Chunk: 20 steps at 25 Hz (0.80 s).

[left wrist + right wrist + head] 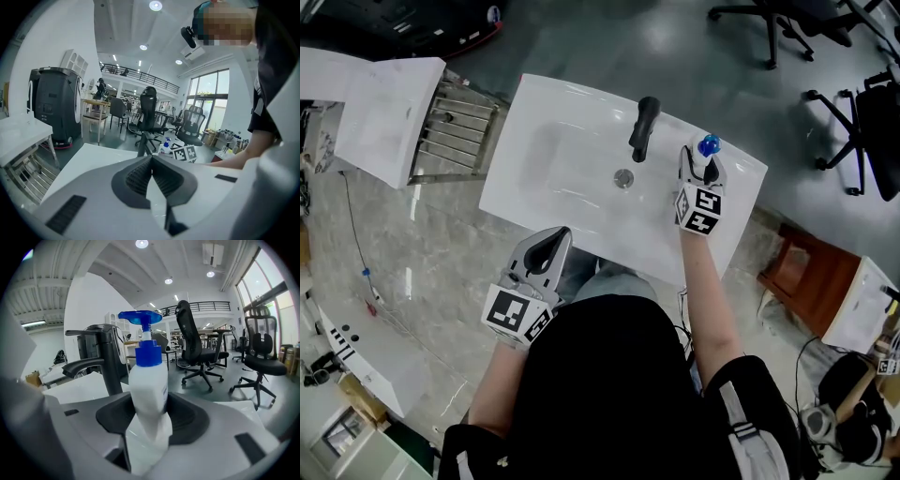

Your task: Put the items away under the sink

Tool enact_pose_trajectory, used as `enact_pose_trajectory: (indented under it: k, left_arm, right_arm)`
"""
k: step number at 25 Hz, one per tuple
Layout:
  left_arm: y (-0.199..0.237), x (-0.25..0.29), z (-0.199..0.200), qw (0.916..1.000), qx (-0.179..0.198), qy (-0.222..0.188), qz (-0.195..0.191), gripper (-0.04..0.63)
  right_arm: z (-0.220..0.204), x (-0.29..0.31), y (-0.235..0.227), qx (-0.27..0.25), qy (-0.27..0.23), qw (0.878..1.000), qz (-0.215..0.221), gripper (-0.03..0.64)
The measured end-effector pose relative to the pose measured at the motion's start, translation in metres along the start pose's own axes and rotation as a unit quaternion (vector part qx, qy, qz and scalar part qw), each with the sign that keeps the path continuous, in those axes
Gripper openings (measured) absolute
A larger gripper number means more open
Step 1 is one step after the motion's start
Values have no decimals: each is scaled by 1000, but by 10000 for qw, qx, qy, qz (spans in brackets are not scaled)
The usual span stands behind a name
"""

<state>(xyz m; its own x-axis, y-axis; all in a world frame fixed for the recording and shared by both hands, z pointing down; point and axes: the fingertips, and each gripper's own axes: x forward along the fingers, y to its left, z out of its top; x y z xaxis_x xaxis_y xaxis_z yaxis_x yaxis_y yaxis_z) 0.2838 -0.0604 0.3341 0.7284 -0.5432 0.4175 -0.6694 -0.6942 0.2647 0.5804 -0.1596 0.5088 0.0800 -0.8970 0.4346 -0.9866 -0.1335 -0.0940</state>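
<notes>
Pump bottle (pixel 149 390), white with a blue head, stands on the flat rim of the sink (pixel 553 159), just to the right of the black tap (pixel 643 127). My right gripper (pixel 147 420) has its jaws round the bottle's lower body, and as far as I can read it they are clenched against its sides. My left gripper (pixel 151 158) waits at the sink's near edge with its jaws pressed together and nothing between them.

I judge this to be the pick-up, the first part of putting the bottle away. To do it well I would make sure the grip sits on the broad body and not on the narrow neck, since a tall bottle held low could swing or tip. I would lift straight up first, so the base clears the rim and the pump head stays away from the tap beside it. I would keep the bottle upright on the way down.

No view shows the space under the sink, so I cannot tell whether a door must be opened. My empty left gripper is the one free for that.
</notes>
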Motion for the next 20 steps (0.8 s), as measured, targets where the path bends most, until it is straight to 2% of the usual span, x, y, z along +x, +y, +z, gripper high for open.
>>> enact_pose_trajectory:
  k: [9,20]
  left_arm:
    - [5,-8,-3,9999,-65,-46,101,23]
    - [11,-25,-11,9998,-116,-161,59,23]
  right_arm:
    - [1,-1,0,80,33,9999,-75,207]
    - [24,-26,26,-50,-132,9993,357,206]
